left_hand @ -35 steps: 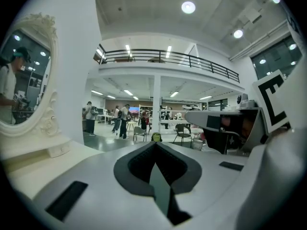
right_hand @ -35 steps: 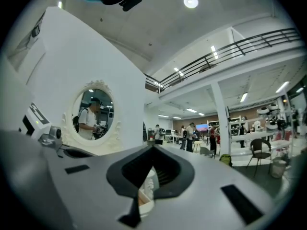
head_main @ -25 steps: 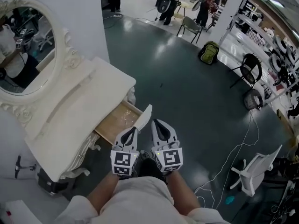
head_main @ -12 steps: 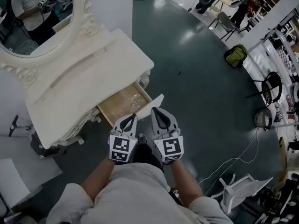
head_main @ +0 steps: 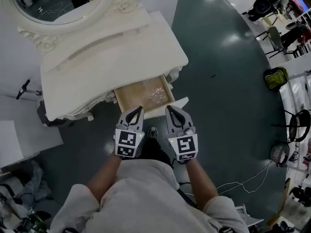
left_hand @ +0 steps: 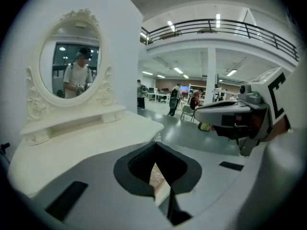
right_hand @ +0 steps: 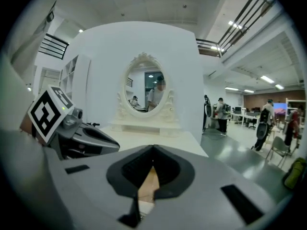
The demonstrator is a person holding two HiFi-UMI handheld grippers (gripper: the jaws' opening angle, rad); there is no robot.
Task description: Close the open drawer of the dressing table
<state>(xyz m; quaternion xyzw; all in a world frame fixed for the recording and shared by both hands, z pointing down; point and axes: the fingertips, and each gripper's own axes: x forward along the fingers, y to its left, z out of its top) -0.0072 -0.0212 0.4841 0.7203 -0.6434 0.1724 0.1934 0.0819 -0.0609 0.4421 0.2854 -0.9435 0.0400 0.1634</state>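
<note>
drawer (head_main: 145, 93) of the dressing table (head_main: 107, 57) stands open
it juts from the near right side, wood bottom showing. left gripper (head_main: 136, 111) and right gripper (head_main: 171, 110) sit side by side just beside its white front, both sets of fingers clenched on nothing.

You see a drawer (head_main: 135, 97) of bare pale wood inside, a smooth white table (head_main: 107, 62) (painted, matt) and a shiny floor (head_main: 228, 81).
</note>
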